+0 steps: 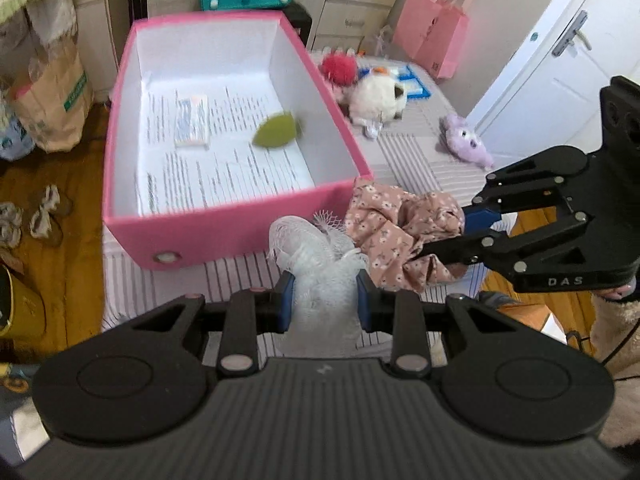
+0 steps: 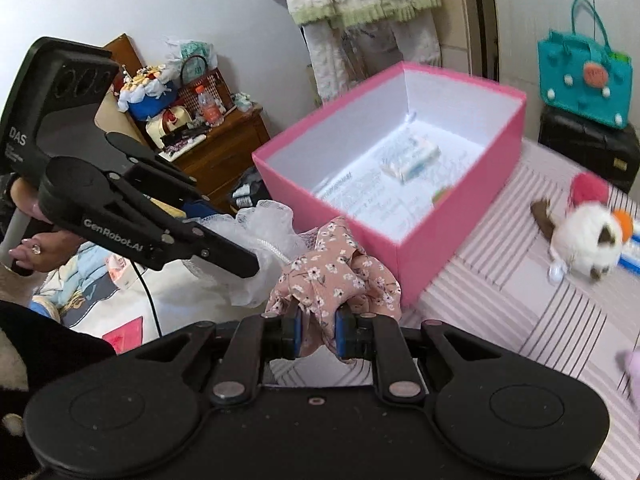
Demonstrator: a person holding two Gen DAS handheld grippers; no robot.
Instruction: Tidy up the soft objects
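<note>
Two scrunchies [image 1: 320, 264]: white mesh, pink floral

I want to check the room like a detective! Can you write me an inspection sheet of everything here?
Surface: striped bed cover, wooden floor beside it.
Job's things: pink box open, with papers, a small packet and a green thing inside; white mesh pouf; flowery scrunchie; white plush cat, purple plush and red pom-pom on the bed.
Clutter: paper bag, crowded wooden cabinet.
Grippers: left gripper shut on the pouf; right gripper shut on the scrunchie.
Cables: black cable under the left gripper.
Surroundings: white door, teal bag, pink gift bag.
</note>
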